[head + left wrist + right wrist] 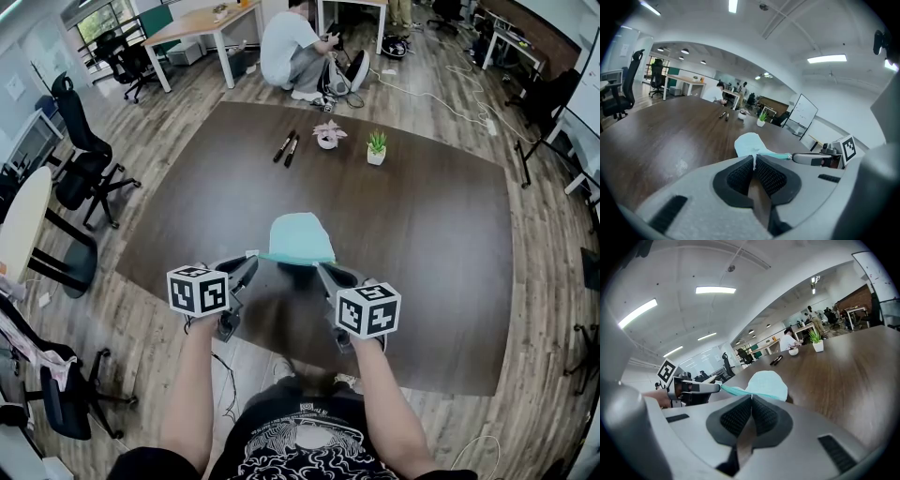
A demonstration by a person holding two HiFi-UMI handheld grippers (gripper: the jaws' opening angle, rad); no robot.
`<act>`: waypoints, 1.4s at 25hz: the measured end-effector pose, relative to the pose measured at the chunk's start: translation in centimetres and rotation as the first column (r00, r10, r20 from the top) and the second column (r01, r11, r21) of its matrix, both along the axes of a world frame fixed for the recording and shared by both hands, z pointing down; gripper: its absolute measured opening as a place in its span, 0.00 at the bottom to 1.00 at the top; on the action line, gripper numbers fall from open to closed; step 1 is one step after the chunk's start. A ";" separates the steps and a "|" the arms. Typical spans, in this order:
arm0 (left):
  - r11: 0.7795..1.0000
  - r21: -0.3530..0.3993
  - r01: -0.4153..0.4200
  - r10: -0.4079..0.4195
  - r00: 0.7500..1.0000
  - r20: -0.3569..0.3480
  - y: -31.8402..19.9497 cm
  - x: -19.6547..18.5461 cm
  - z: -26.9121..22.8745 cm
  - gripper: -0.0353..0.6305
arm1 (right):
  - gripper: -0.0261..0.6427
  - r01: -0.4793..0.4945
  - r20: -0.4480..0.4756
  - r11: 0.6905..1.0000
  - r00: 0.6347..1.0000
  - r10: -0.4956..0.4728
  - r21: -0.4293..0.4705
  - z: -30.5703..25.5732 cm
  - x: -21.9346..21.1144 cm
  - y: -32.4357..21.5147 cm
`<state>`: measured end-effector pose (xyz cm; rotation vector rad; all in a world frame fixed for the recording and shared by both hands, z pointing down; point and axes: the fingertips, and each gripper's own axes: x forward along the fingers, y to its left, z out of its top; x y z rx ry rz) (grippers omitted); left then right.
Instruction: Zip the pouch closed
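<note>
Over the brown table [422,234], by its near edge, the left gripper [249,265] and right gripper [322,271] each pinch one end of the pouch [298,239]; best to keep it tight and zip slowly.

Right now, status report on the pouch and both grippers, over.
Left gripper shut on thin white tab at pouch edge. Right gripper shut on pouch's opposite end. Pouch held above table. Markers and plant pots far off.

flr: wood planks [155,127] | furn: dark table [441,234], blk office chairs [82,171] | light: ceiling strips [715,289]
</note>
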<state>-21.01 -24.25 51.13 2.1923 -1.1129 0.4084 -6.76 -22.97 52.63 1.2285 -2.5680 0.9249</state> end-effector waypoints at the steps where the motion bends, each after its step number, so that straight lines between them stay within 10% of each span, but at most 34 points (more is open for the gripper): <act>1: 1.000 0.000 0.001 -0.001 1.000 0.000 0.0 -0.1 0.0 0.09 | 0.04 0.001 -0.002 1.000 1.000 -0.001 0.003 0.0 0.0 0.0; 35: 0.997 -0.002 0.073 -0.073 0.997 0.010 -0.4 -1.7 0.9 0.09 | 0.04 -0.042 -0.022 0.999 0.999 0.042 0.006 0.2 1.6 -0.8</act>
